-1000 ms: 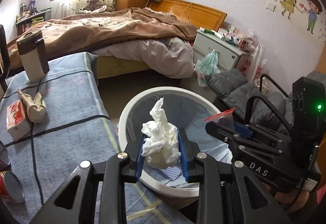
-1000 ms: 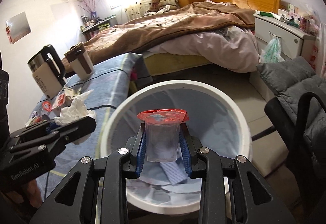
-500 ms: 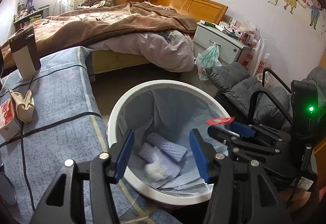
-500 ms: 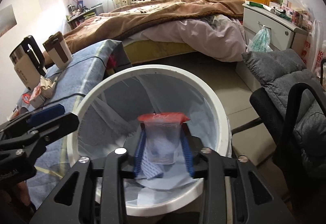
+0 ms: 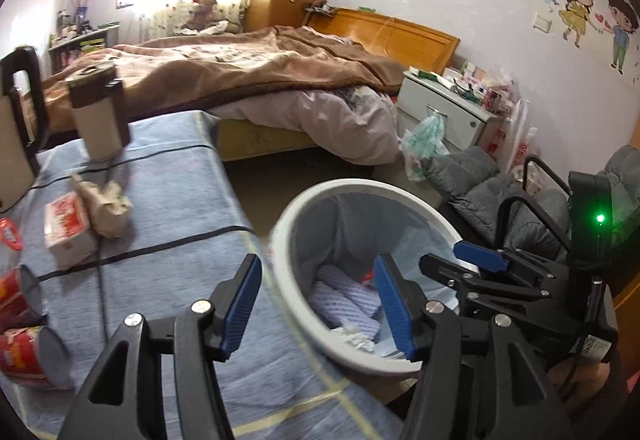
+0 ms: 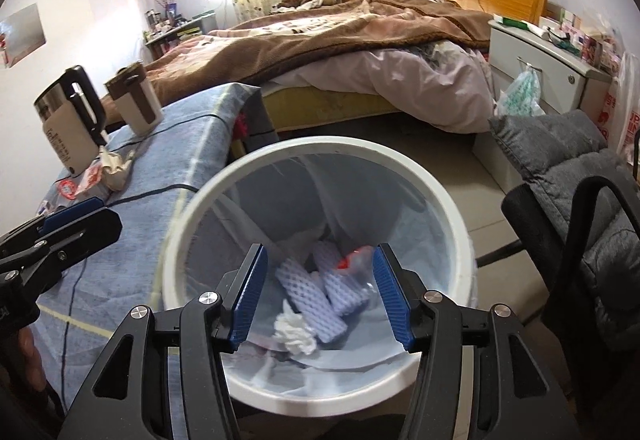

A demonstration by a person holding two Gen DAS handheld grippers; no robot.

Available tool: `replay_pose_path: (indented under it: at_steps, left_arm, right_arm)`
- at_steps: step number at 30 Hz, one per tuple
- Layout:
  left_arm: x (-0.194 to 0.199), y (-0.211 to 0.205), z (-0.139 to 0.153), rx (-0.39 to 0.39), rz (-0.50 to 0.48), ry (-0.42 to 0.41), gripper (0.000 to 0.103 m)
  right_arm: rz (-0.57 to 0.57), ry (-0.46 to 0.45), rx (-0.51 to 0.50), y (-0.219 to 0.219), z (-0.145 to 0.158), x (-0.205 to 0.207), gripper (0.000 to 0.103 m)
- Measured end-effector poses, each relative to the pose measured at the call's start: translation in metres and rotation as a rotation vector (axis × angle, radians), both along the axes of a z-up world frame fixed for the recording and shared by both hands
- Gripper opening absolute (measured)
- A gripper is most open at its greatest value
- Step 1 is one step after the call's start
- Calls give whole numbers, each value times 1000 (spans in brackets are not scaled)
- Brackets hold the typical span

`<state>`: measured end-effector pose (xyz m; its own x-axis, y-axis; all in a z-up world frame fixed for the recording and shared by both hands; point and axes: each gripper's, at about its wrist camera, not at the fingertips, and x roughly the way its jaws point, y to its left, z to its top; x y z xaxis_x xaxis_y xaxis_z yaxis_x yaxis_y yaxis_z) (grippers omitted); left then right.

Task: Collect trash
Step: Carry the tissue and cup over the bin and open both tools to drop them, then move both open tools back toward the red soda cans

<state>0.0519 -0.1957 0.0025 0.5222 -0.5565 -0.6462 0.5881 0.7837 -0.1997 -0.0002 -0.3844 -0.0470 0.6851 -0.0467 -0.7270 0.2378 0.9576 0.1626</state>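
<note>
A white round trash bin [image 6: 440, 184] with a blue liner stands beside the table; it also shows in the left wrist view [image 5: 360, 188]. Inside lie a crumpled white tissue [image 6: 294, 332], blue foam net sleeves [image 6: 308, 296] and a clear plastic bag with a red top [image 6: 356, 258]. My right gripper [image 6: 320, 298] is open and empty above the bin. My left gripper [image 5: 316, 304] is open and empty, over the table edge and the bin's left rim. The right gripper also shows in the left wrist view [image 5: 476, 256].
On the blue-cloth table [image 5: 172, 272] lie a red-white carton [image 5: 68, 230], a crumpled beige wrapper [image 5: 106, 200], red cans [image 5: 28, 354], a brown-white cup [image 5: 100, 112] and a kettle [image 6: 66, 124]. A grey padded chair [image 6: 580, 192] stands right of the bin. A bed [image 5: 240, 72] is behind.
Both grippers opened. The left dropped the white tissue into the bin and swung left toward the table. The right let go of the red-topped plastic bag, which now lies in the bin.
</note>
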Motion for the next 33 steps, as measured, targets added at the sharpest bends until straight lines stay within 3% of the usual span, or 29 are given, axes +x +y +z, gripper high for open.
replay_pose_path:
  at_steps: [13, 33]
  left_arm:
    - [-4, 89, 10, 10, 167, -71, 63]
    - [-3, 208, -9, 25, 392, -46, 66]
  right_arm:
    - [104, -48, 0, 53, 18, 7, 56]
    - [290, -60, 17, 143, 17, 28, 56]
